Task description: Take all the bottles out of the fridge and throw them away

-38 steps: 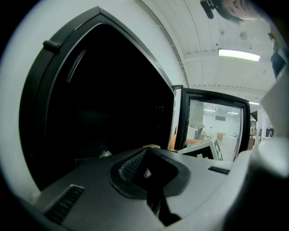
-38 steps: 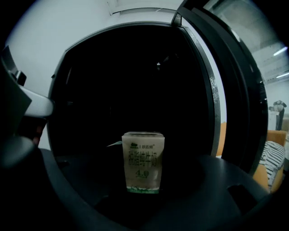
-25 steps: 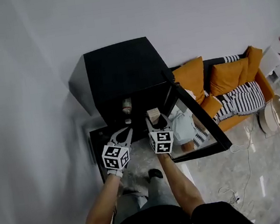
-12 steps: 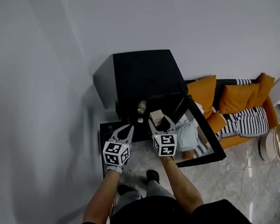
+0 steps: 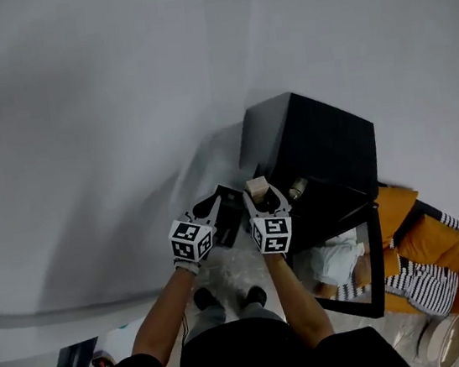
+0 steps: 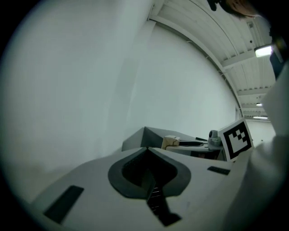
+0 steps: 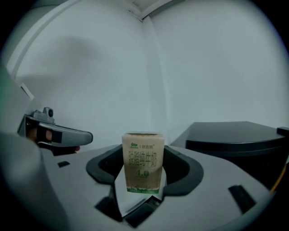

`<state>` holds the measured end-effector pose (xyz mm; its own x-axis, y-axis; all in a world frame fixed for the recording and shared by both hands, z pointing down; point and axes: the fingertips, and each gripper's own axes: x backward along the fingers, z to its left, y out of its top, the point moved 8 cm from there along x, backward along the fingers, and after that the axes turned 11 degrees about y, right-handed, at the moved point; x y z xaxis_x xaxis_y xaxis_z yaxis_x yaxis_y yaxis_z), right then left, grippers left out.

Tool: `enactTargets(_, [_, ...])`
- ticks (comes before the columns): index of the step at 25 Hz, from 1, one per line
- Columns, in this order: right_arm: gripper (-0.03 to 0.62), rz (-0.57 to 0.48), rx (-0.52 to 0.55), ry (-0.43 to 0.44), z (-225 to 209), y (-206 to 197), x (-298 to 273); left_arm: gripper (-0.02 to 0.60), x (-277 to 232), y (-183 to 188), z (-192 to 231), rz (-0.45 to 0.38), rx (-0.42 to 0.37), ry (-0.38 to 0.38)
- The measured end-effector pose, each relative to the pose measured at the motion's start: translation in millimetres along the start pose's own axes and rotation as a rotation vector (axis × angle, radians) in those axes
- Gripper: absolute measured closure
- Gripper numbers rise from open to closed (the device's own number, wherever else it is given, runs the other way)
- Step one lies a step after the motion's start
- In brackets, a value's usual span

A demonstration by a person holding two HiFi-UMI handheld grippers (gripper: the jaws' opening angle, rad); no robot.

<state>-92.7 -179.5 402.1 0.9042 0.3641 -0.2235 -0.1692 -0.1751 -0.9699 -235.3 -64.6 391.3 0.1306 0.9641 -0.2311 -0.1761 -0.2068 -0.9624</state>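
Note:
My right gripper [image 5: 258, 191] is shut on a small beige milk carton [image 5: 256, 186], held upright in the air to the left of the black fridge [image 5: 316, 136]. In the right gripper view the carton [image 7: 142, 160] stands between the jaws of that gripper [image 7: 142, 155], with the fridge top [image 7: 235, 135] at the right. My left gripper [image 5: 213, 201] is raised beside it, its jaws together and empty [image 6: 146, 149]. One bottle [image 5: 298, 187] shows inside the fridge, whose door [image 5: 357, 275] hangs open.
A white wall fills the space ahead and to the left. A dark box-like thing [image 5: 232, 212] stands on the floor just left of the fridge. An orange sofa with striped cushions [image 5: 434, 255] is at the lower right, on the light floor.
Both grippers have come up and away from the fridge opening toward the wall on the left. The carton stays in the right gripper. The head view has swung left.

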Motion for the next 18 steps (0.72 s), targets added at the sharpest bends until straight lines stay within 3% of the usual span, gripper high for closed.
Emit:
enactTargets(9, [0.326,0.021,0.049,0.223,61.7,7.5,-52.6,0.580,57.1,-6.5,54.1,-0.033,0.055,0.216])
enactTargets(18, [0.326,0.043,0.056,0.287,73.5,-1.2,-51.0,0.580,69.9,-22.2,49.8,-0.023,0.087,0.254])
